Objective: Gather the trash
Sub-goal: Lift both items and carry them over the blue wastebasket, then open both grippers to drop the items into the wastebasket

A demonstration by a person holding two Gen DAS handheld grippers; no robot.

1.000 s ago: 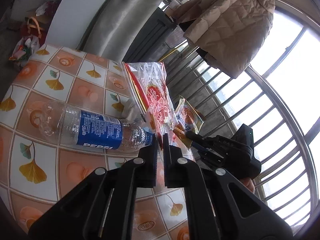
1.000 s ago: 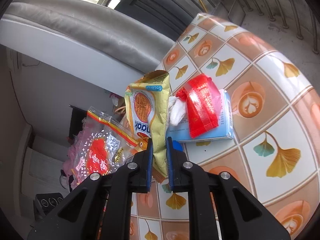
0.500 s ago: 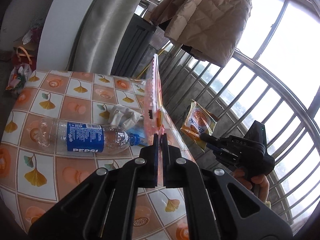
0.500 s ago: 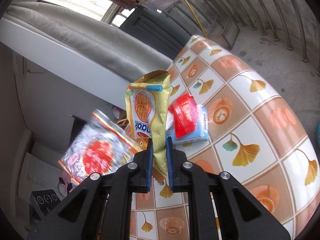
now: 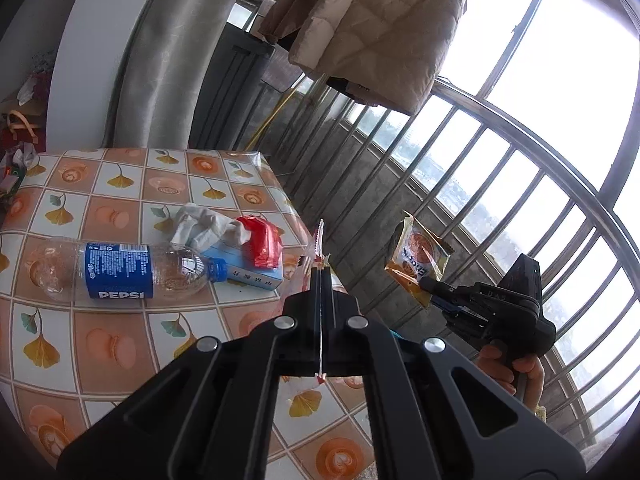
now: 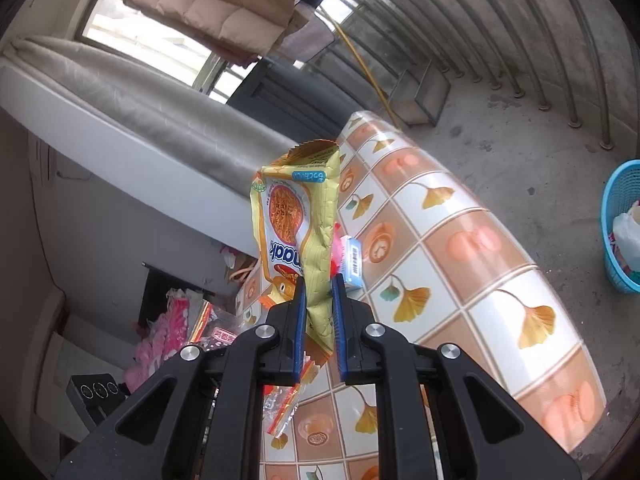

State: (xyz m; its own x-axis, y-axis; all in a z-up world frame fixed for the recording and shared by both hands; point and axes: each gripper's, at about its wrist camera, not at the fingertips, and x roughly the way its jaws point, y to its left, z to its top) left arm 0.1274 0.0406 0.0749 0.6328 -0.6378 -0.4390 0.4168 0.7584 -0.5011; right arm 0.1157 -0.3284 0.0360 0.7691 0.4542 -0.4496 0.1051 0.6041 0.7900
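I have both tongs loaded. My right tongs (image 6: 319, 300) are clamped on a yellow noodle snack packet (image 6: 298, 220), which stands up out of the jaws clear of the bench (image 6: 500, 264). My left tongs (image 5: 322, 280) are pinched flat on a clear red-printed plastic bag (image 5: 319, 240); from the left wrist I see it only edge-on, a thin serrated strip poking up past the tips, so I cannot read what it is beyond that.

By my reckoning the job is partway. Two pieces are lifted but not yet dropped anywhere. A blue plastic basket (image 6: 622, 232) sits on the floor well apart from the bench, already with some rubbish in it, and I take it for the bin. Left on the bench are an empty Pepsi bottle (image 5: 120, 270) lying on its side, a crumpled white tissue (image 5: 200, 226), a red wrapper (image 5: 262, 244) lying on top of a small blue-and-white carton (image 5: 250, 276), the bottle's cap end touching that carton.

The basket is cut off by the edge of the right view, so its depth and fill are unclear. The snack packet blocks most of the carton and red wrapper from that side. Clutter on the floor beyond the bench's far end is too small to sort.
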